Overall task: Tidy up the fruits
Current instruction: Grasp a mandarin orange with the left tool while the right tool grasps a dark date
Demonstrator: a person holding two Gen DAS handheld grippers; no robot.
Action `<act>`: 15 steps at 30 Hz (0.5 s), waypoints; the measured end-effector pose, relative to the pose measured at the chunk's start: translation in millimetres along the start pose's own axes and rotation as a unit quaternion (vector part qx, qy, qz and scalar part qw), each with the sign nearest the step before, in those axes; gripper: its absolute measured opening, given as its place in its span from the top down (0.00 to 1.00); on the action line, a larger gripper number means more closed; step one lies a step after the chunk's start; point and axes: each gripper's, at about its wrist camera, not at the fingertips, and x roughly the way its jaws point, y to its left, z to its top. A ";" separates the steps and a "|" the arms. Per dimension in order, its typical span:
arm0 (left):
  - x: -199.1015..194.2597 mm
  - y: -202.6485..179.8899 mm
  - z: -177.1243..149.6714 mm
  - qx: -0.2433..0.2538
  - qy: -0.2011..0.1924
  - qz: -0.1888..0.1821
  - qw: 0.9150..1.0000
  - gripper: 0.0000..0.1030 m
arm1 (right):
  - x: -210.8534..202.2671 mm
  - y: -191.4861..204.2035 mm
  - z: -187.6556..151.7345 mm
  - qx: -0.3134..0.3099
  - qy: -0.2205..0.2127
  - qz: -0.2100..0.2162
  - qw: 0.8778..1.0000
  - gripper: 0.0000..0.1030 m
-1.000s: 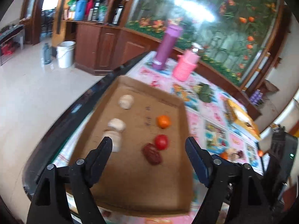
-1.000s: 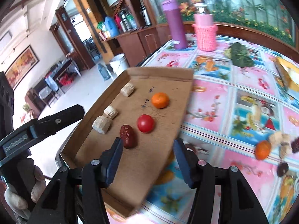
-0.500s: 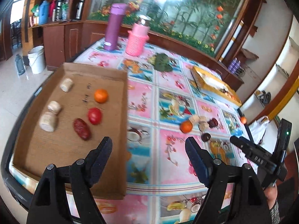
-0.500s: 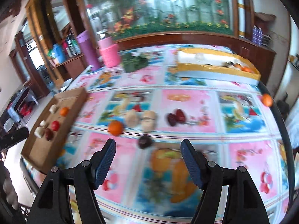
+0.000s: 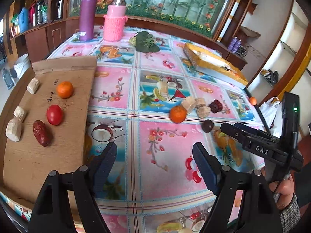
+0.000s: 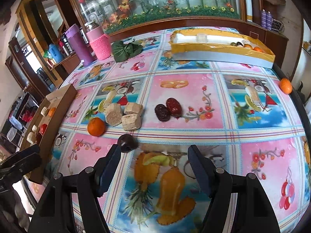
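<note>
Your left tongs (image 5: 154,160) and right tongs (image 6: 153,161) both gape wide, holding nothing, above the tabletop (image 6: 194,104). A dark round fruit (image 6: 127,143) lies just beyond the right tongs, near a tangerine (image 6: 96,126); the cardboard tray (image 5: 38,163) left of it holds sorted fruit.

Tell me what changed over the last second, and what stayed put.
Both grippers swung right, off the cardboard tray toward the loose pile on the tablecloth. The right gripper now hangs open just behind the dark round fruit; the left gripper is open over bare cloth. Nothing was grasped or released. The tray's fruits and the pile kept their places.
</note>
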 end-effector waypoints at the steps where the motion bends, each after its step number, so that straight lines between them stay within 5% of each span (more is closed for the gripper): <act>1: 4.6 3.0 2.1 -0.007 0.007 0.001 1.000 0.23 | 4.4 6.7 1.2 -0.013 0.002 0.000 1.000 0.36; 3: 9.8 9.1 6.1 -0.020 0.013 -0.002 1.000 0.23 | 15.3 18.8 4.0 -0.035 0.012 0.002 0.999 0.51; 12: 28.3 -0.6 33.7 0.001 0.008 0.007 1.000 0.35 | 40.0 40.1 6.4 -0.072 0.027 0.007 0.997 0.74; 15: 46.8 -16.9 37.8 0.027 0.016 0.004 1.000 0.39 | 35.6 29.7 5.8 -0.057 0.030 0.019 0.998 0.75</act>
